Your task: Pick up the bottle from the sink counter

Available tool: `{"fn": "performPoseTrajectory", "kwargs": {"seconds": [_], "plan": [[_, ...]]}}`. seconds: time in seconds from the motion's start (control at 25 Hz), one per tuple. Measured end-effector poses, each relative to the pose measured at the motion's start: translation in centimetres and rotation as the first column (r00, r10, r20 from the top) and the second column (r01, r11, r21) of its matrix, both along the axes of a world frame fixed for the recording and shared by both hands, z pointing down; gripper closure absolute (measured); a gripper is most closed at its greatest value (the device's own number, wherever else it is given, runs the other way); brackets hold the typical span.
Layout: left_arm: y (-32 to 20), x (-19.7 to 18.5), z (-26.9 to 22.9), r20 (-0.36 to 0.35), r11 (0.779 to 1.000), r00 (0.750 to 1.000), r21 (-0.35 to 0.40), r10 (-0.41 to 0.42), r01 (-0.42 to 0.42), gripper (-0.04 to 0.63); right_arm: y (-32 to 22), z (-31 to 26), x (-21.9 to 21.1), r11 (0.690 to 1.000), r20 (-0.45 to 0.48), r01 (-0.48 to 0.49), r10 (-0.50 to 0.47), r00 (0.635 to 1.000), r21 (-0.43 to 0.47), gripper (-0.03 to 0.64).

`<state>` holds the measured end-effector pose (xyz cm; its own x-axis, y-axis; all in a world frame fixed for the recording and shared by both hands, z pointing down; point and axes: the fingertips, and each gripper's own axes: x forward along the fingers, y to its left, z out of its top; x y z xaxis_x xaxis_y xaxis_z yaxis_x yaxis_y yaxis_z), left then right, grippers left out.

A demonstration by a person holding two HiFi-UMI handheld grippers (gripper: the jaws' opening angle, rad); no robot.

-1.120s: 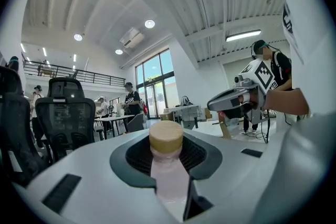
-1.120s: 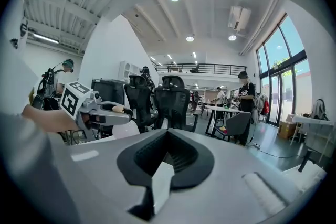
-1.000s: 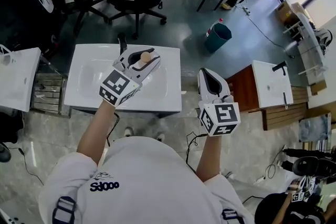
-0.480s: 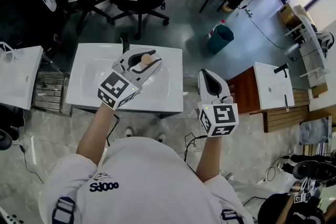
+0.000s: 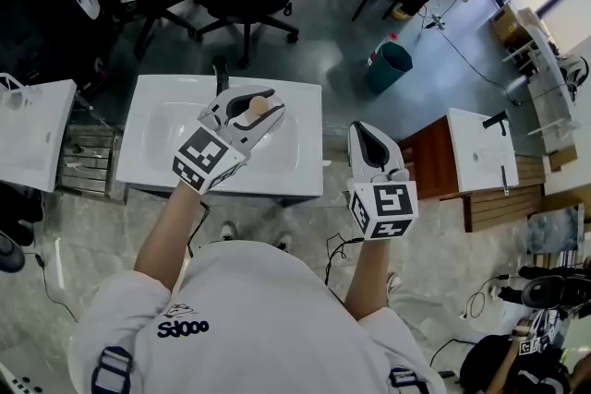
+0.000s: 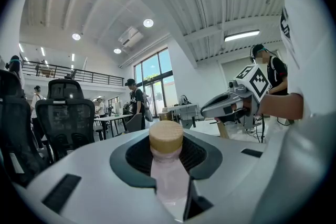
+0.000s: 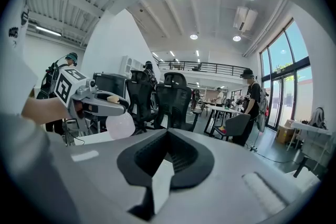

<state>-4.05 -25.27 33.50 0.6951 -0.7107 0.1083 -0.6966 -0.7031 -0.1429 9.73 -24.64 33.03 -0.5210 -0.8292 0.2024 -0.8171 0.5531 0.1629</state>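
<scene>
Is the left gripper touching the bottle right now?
Touching. The left gripper view shows the left gripper with its jaws closed on the neck of the bottle, just under its tan cap.

the only legible print [image 5: 183,327] sits on the back of the person's white shirt [image 5: 268,309]; it reads roughly "sd000", though small and blurred.

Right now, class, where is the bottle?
In the head view the bottle sits left of centre, clamped between the jaws of the left gripper and held above the white sink.
</scene>
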Motion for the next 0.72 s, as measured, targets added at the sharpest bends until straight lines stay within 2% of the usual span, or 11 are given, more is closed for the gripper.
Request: {"fn": "performPoseTrajectory", "kwargs": {"seconds": [0.72], "plan": [[0.09,0.27,0.53,0.007,1.000,1.000,-0.013,0.014,-0.014,0.482,0.06,0.32,0.04,1.000,-0.004,-0.002,0.002,1.000,-0.007,0.607]]}}
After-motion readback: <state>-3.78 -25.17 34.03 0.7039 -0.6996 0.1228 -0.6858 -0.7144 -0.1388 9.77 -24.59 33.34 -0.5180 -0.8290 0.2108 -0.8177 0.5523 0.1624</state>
